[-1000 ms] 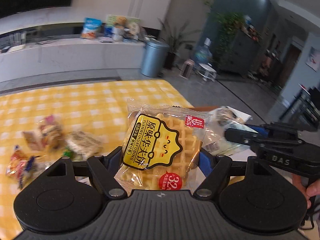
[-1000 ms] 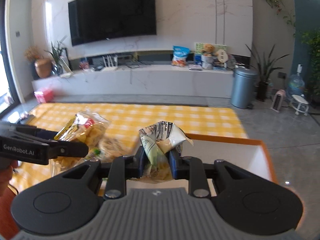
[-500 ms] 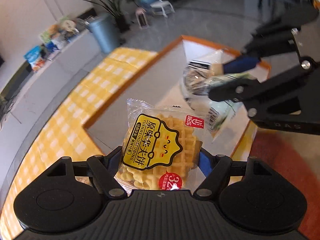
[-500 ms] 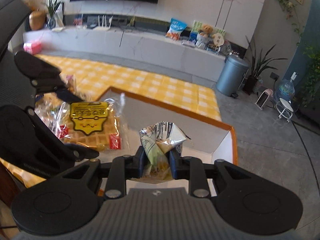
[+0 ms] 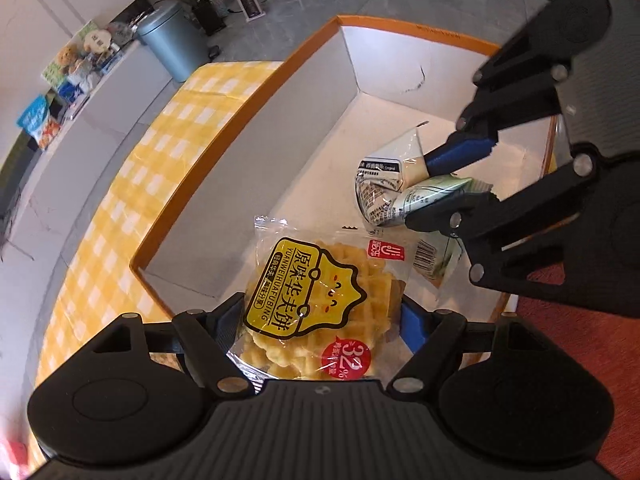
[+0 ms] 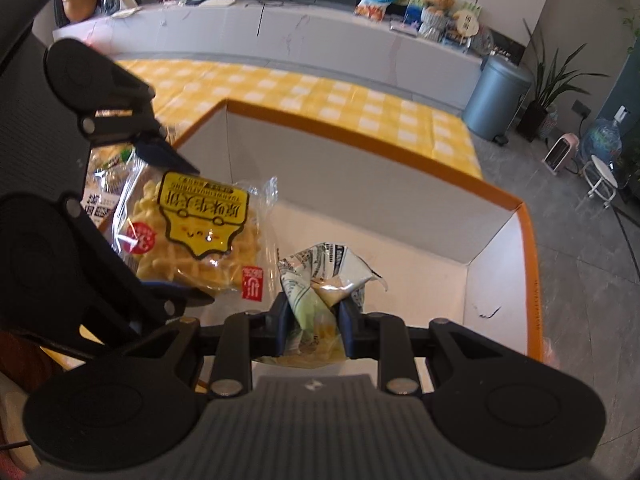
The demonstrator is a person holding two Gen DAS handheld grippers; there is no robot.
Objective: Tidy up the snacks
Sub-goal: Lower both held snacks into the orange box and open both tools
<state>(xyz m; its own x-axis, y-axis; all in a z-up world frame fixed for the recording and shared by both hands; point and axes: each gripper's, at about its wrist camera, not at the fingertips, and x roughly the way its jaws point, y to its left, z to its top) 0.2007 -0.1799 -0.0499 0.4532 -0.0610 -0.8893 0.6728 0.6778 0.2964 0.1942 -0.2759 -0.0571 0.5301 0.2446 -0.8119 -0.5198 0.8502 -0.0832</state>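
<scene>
Yellow-checked cloth covers the counter (image 5: 168, 152), and on it sits the orange-rimmed box (image 5: 412, 28), white inside and bare-floored as far as either view shows. Over it hangs the waffle pack (image 5: 320, 300), still between the fingers of the left tool (image 5: 324, 320), whose jaws have just been opening wider around it. Just beside it the right tool (image 6: 313, 320) stands narrow, clamped on a crumpled green-and-white packet (image 6: 320, 280), also above the box floor. Both snacks look about to drop, so I judge neither is stowed yet. More remain: the right view catches further packets (image 6: 108, 184) on the cloth behind the left tool, outside the box, which the left view misses. Only the left view shows the box's near corner and the red floor (image 5: 560, 320) beside the counter.
</scene>
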